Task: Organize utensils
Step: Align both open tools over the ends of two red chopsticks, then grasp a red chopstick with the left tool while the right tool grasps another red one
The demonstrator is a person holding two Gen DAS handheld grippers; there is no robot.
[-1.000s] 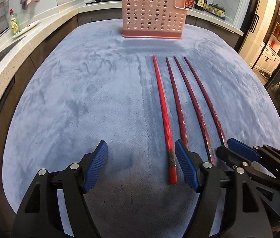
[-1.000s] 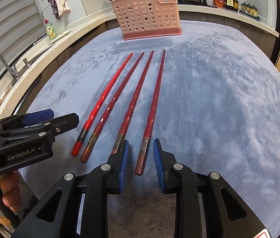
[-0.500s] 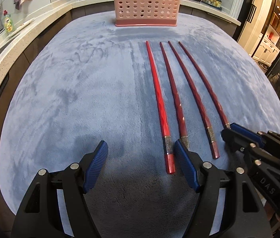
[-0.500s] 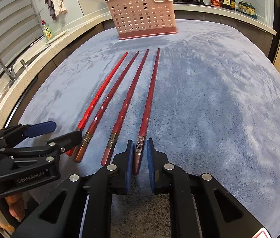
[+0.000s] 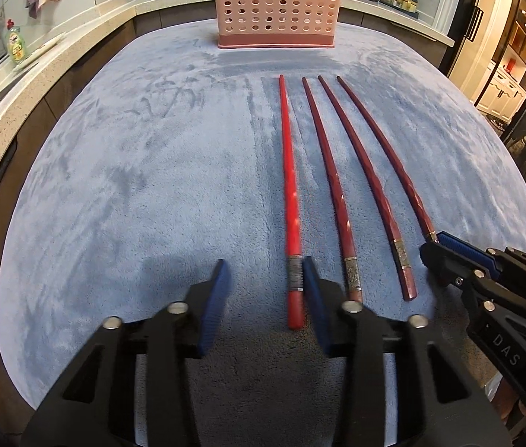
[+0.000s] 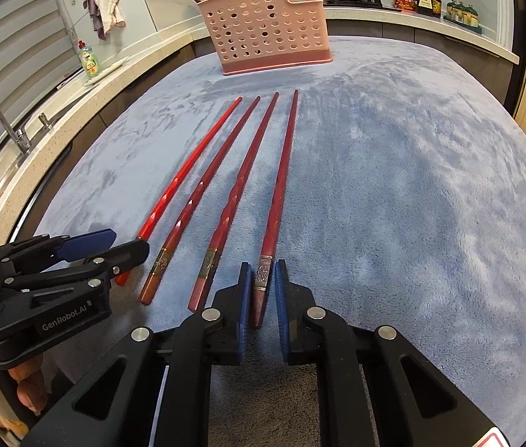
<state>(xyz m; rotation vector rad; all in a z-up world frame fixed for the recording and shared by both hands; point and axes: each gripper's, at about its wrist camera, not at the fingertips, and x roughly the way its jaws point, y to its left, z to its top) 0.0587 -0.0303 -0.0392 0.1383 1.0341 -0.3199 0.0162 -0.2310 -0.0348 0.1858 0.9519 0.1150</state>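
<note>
Four red chopsticks lie side by side on the blue-grey mat [image 5: 121, 193], tips toward the pink utensil basket [image 5: 276, 3] at the far edge.

Left gripper [image 5: 263, 290] has just been closing: jaws straddle the butt of the bright red chopstick [image 5: 291, 201], right pad touching it, left pad still clear, so no clamp. Right gripper [image 6: 263, 290] has just been closing too, jaws nearly together and pinching the butt of the rightmost chopstick [image 6: 281, 186], which lies flat on the mat. Two middle chopsticks [image 6: 207, 201] lie untouched between them. Basket stands upright, well apart from both grippers, with other utensils sticking out of its top.
</note>
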